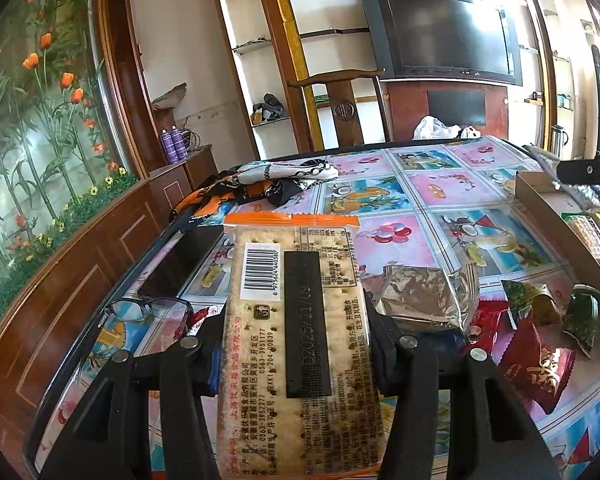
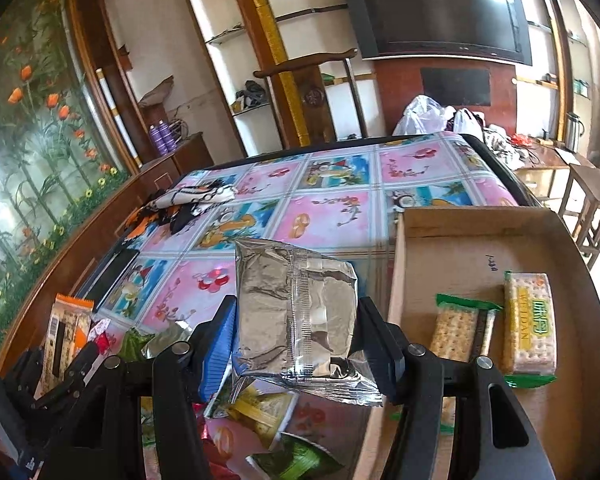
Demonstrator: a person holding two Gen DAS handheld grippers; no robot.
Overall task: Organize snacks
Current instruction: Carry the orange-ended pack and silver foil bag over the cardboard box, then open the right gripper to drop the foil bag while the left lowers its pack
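A long cracker pack [image 1: 296, 280] with an orange end seal and a barcode sticks up between the fingers of my left gripper [image 1: 292, 344], which is shut on it above the table's left part. In the right wrist view this pack [image 2: 66, 328] shows at the lower left. My right gripper [image 2: 296, 320] is shut on a crinkled silver foil pack [image 2: 296, 312], held just left of the cardboard box [image 2: 460, 240]. Two green-wrapped cracker packs [image 2: 530, 320] lie in the box. Another silver pack [image 1: 428, 300] lies on the table.
Red [image 1: 536, 364] and green [image 1: 540, 304] snack packs lie loose by the box's near wall [image 1: 556, 220]. Glasses [image 1: 148, 308], a dark phone [image 1: 176, 264] and a patterned scarf [image 1: 268, 184] sit along the table's left side. A wooden chair [image 1: 340, 108] stands behind the table.
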